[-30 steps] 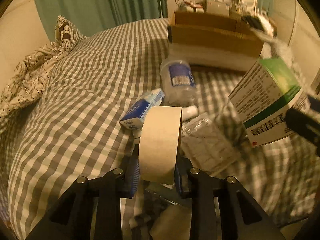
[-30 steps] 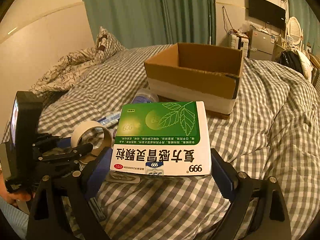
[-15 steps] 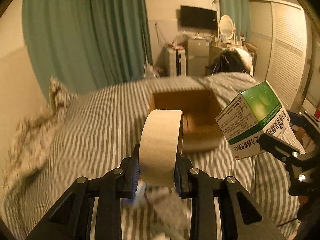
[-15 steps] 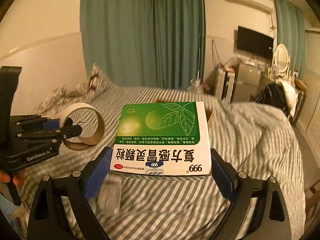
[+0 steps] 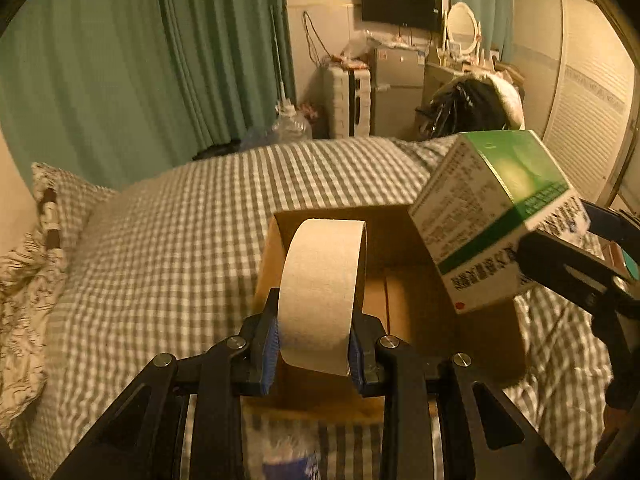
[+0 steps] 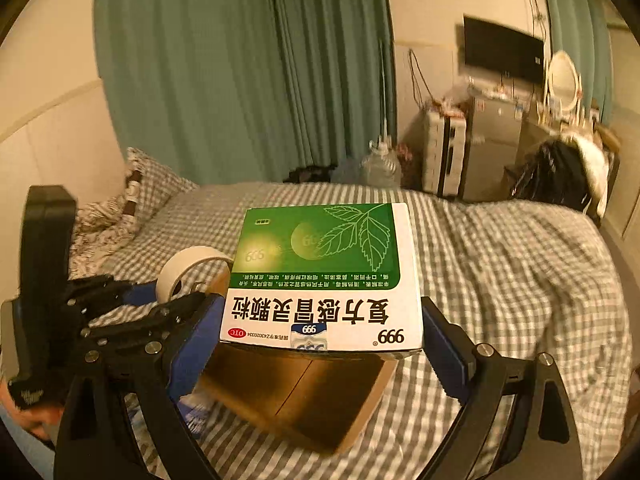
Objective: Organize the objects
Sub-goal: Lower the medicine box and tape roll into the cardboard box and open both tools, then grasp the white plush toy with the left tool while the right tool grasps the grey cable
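My left gripper (image 5: 314, 350) is shut on a roll of beige tape (image 5: 320, 292), held upright on edge over the near wall of an open cardboard box (image 5: 400, 300) on the bed. My right gripper (image 6: 320, 344) is shut on a green and white medicine box (image 6: 324, 276) and holds it flat above the same cardboard box (image 6: 304, 396). In the left wrist view the medicine box (image 5: 492, 216) hangs over the box's right wall. In the right wrist view the tape (image 6: 188, 270) and left gripper (image 6: 160, 304) sit at the left.
The bed has a grey checked cover (image 5: 160, 248) with a pillow (image 5: 60, 204) at the left. Green curtains (image 5: 160, 60), a suitcase (image 5: 352, 100) and cluttered furniture stand behind the bed. A blue and white object (image 5: 288, 456) lies below the left gripper.
Both grippers rose from the pile of small items and moved forward with their loads. They now hover over the open cardboard box, which looks closer and lower in both views.
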Available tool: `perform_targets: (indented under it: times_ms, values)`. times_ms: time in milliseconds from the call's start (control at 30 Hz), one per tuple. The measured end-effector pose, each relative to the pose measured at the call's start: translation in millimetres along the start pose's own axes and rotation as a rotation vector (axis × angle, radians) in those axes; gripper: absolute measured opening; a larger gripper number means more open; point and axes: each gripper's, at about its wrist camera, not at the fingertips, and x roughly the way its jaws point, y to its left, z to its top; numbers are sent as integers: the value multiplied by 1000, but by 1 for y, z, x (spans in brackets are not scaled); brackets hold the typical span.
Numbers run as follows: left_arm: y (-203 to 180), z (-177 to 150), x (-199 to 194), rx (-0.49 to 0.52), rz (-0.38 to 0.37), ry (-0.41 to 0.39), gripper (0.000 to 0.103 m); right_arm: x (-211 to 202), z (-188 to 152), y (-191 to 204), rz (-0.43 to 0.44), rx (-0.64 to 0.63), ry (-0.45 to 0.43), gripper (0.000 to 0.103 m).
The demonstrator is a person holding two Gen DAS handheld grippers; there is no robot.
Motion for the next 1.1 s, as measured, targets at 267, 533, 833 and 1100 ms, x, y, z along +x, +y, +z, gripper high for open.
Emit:
perform_targets:
  times_ms: [267, 533, 833, 1100]
  values:
    - [-3, -5, 32, 19, -78, 41, 79, 25, -6, -21, 102, 82, -51, 99]
    - [8, -6, -41, -26, -28, -41, 88, -47, 4, -9, 89, 80, -108, 99]
    - [30, -65, -170, -61, 125, -132, 97, -172, -24, 47, 49, -111, -152, 99]
    - [49, -182, -192, -187, 207, -64, 97, -197, -109, 83, 19, -189, -97, 99]
